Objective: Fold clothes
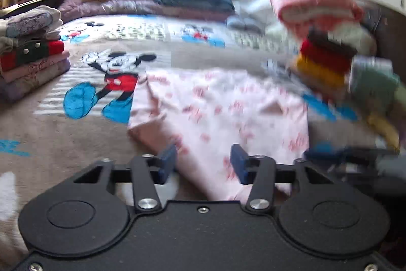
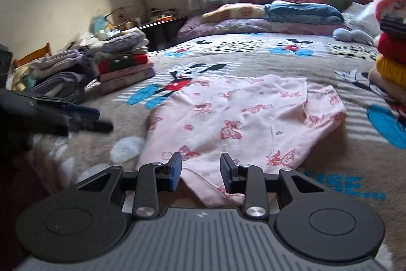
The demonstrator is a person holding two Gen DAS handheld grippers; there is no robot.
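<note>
Your bed (image 2: pixel 253 60), under its cartoon-mouse blanket (image 2: pixel 317 149), carries a stack of folded clothes (image 2: pixel 124 67) at its left edge. The pink printed garment (image 2: pixel 236 123) lies partly folded mid-bed toward the near edge. Your left gripper (image 1: pixel 203 164) and right gripper (image 2: pixel 200 169) both hover over its near hem, jaws apart, gripping nothing.
</note>
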